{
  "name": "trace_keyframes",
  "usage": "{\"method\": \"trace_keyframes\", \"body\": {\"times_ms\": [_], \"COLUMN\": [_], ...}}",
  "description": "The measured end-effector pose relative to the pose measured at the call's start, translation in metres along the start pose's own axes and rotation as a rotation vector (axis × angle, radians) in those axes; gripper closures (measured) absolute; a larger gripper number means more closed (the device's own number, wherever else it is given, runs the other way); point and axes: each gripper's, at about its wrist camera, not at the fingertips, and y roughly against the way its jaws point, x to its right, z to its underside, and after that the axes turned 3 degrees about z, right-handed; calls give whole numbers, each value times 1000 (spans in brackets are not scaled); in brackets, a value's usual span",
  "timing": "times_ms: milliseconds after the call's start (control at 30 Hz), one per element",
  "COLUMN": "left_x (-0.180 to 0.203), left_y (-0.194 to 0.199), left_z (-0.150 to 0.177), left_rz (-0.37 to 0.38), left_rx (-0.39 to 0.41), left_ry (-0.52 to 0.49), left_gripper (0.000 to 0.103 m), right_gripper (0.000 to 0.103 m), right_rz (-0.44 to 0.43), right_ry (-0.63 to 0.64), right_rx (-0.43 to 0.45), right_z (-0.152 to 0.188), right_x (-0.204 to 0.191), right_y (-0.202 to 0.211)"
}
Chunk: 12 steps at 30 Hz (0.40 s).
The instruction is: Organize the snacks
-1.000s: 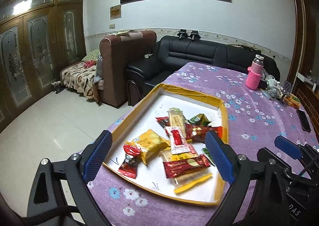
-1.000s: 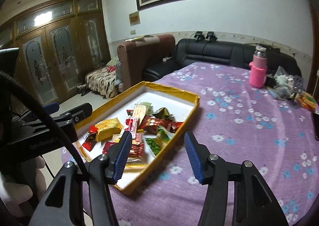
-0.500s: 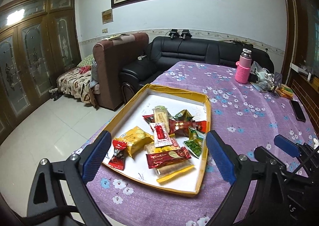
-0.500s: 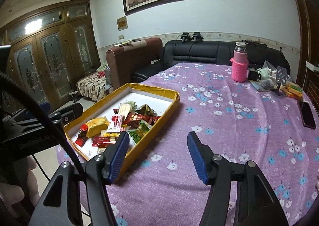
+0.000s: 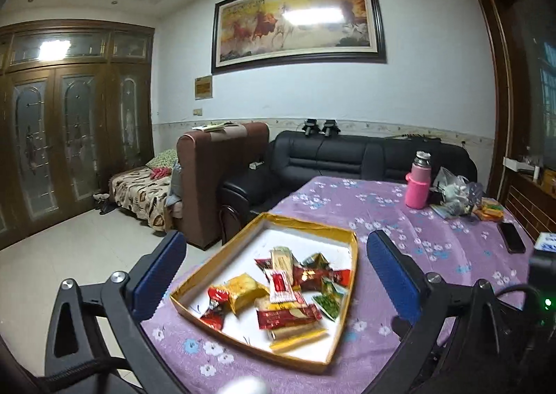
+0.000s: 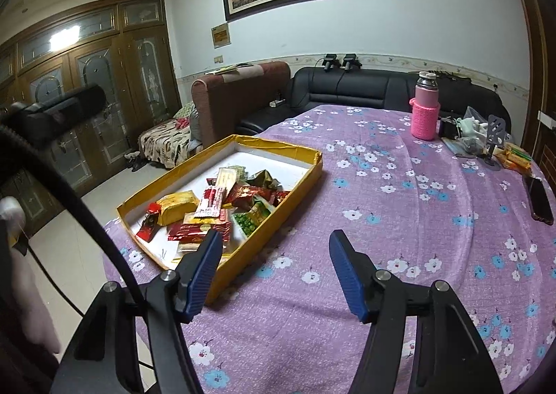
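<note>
From my left wrist camera, the yellow-rimmed tray (image 5: pixel 353 255) of snacks (image 5: pixel 278 286) runs lengthwise away from me on the purple floral tablecloth (image 5: pixel 434 255); my left gripper (image 5: pixel 274 272) has just spread wide, holding nothing; black sofa (image 5: pixel 347 157) behind. From my right, the tray (image 6: pixel 305 175) lies left of the empty right gripper (image 6: pixel 274 269), its jaws just parted further.

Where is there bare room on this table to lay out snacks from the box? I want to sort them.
The widest bare stretch of tablecloth lies between the yellow box and the phone, reaching back to the pink bottle. The box's far end is bare too. It is crowded around the snack pile and the far right clutter.
</note>
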Motion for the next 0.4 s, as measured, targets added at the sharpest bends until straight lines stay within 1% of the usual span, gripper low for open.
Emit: {"method": "trace_keyframes", "body": {"times_ms": [67, 133, 200, 233, 267, 333, 400], "left_x": [3, 5, 8, 9, 11, 20, 28], "left_y": [-8, -18, -21, -22, -23, -28, -33], "left_z": [4, 7, 9, 10, 10, 13, 15], "left_rz": [-5, 24, 35, 29, 25, 41, 50], "left_rx": [-51, -108, -128, -130, -136, -170, -193], "left_ry": [-22, -29, -21, -23, -33, -66, -79], "left_gripper": [0, 0, 0, 0, 0, 0, 0], "right_gripper": [39, 39, 39, 39, 39, 39, 38], "right_rz": [-2, 0, 2, 4, 6, 10, 16], "right_ry": [4, 11, 16, 17, 17, 7, -5], "right_rx": [-4, -8, -11, -13, -13, -14, -12], "right_z": [1, 3, 5, 6, 6, 8, 8], "right_x": [-1, -2, -2, -1, 1, 5, 11], "right_y": [-1, -2, -1, -1, -1, 1, 4]}}
